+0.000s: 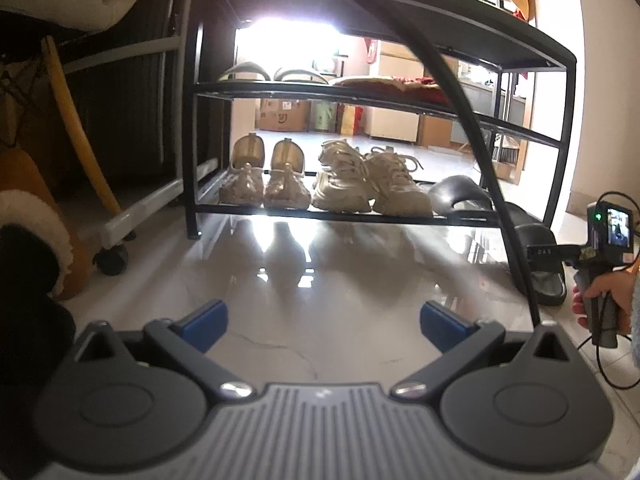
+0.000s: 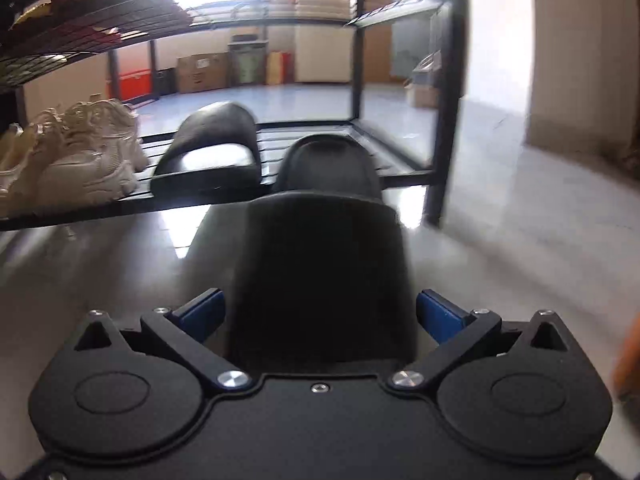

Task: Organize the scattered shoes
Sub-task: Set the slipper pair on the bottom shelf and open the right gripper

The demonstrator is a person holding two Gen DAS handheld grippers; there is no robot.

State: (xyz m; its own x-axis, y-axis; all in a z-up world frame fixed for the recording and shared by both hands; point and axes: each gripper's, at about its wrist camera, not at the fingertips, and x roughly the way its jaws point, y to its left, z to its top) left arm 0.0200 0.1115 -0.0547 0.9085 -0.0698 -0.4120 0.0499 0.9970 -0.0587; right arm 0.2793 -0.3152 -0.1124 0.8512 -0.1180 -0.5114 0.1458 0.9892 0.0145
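Two open fingers (image 2: 442,316) perhaps flanking slide (image 2: 320,256)

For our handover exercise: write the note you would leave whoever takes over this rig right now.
Left gripper: open, empty, above the floor facing the shoe rack.
Right gripper: open, astride the heel of the loose black slide, pads not pressing.
Done: two beige pairs and one black slide on the bottom shelf.
Left: the loose slide lies on the floor with its toe at the shelf edge; grip it and set it beside its mate.
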